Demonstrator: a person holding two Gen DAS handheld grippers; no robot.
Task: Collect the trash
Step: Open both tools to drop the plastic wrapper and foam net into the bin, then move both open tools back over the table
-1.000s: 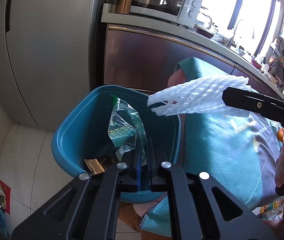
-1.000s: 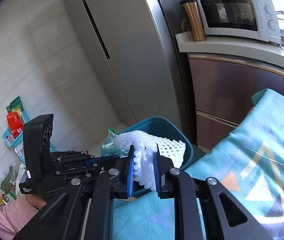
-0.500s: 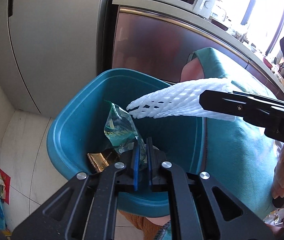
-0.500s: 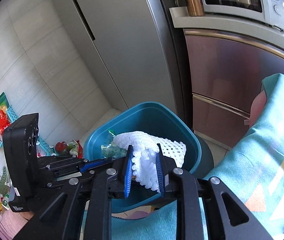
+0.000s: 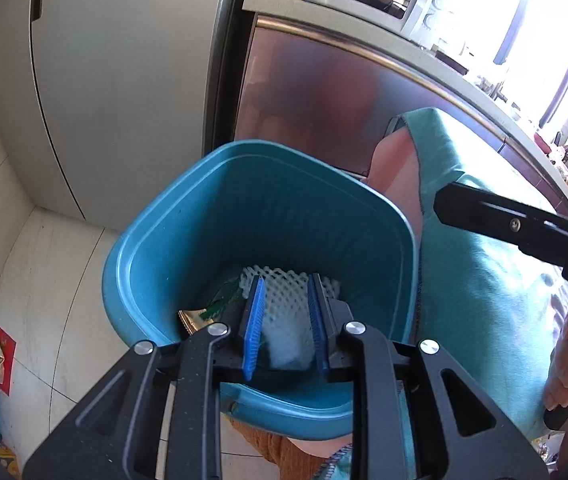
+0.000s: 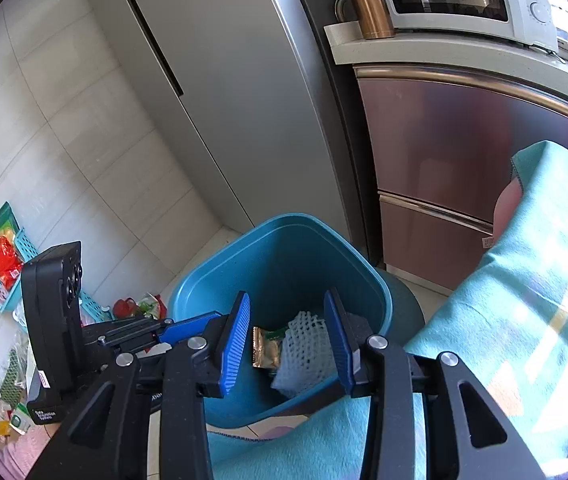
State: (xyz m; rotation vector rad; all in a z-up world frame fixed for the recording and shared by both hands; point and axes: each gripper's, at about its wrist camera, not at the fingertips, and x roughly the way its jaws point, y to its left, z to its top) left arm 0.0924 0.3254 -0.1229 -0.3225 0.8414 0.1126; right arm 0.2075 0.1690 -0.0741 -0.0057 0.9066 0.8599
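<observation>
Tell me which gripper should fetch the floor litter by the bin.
Left, probably. Both are opening, empty, over the teal bin, but the floor litter lies on the side of the left gripper; the right gripper would have to cross it.

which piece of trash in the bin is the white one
The foam fruit net, a white mesh sleeve. The gold-and-green wrapper lies beside it in the teal bin.
</observation>
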